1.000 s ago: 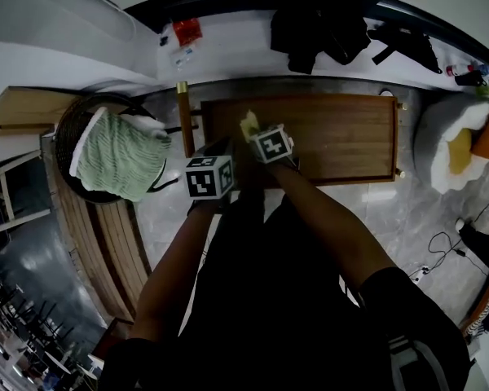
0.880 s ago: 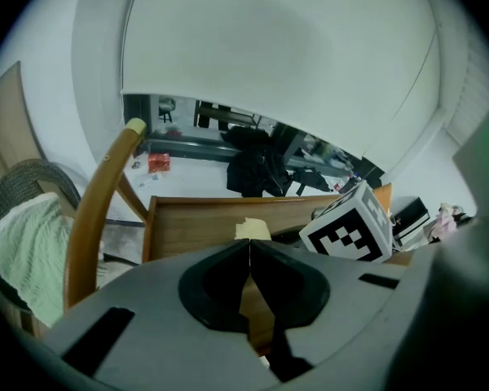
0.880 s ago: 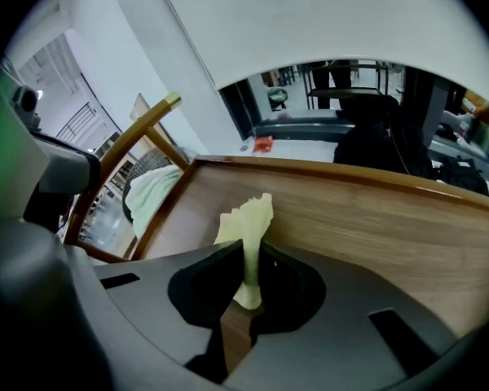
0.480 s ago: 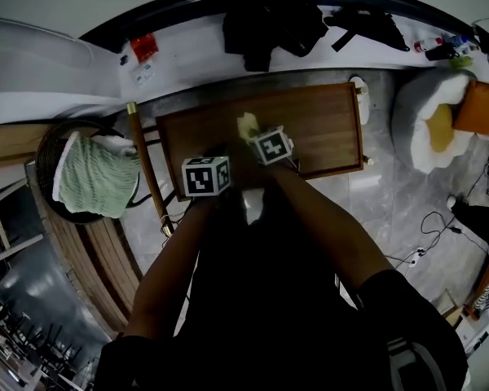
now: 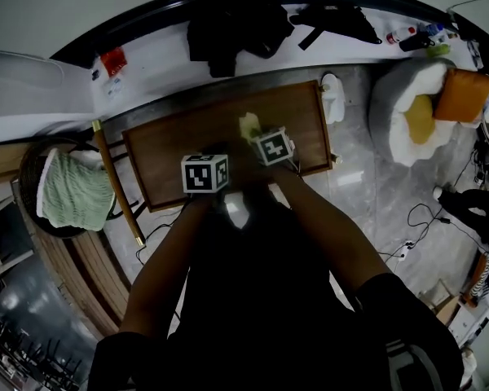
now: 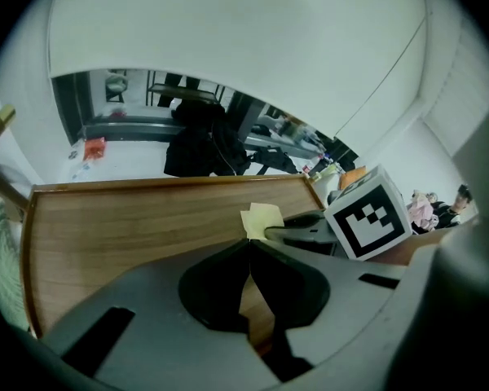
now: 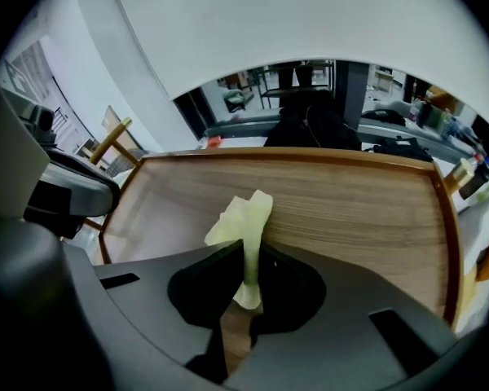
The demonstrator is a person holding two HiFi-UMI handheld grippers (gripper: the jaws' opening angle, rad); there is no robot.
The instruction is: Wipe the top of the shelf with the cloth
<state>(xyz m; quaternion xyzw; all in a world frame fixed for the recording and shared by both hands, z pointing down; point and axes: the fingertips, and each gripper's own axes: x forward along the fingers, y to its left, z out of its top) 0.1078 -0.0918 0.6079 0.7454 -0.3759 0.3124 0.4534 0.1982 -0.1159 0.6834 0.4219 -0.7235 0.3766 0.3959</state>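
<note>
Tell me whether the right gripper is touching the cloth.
Touching. The right gripper view shows the right gripper with its jaws clamped on the yellow cloth, which sticks up between them.

Cloth (image 5: 248,125) over shelf top (image 5: 179,141), basket (image 5: 26,173) left

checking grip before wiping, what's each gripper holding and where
The right gripper is shut on the yellow cloth, pinched near one end. The left gripper is shut and empty.
</note>
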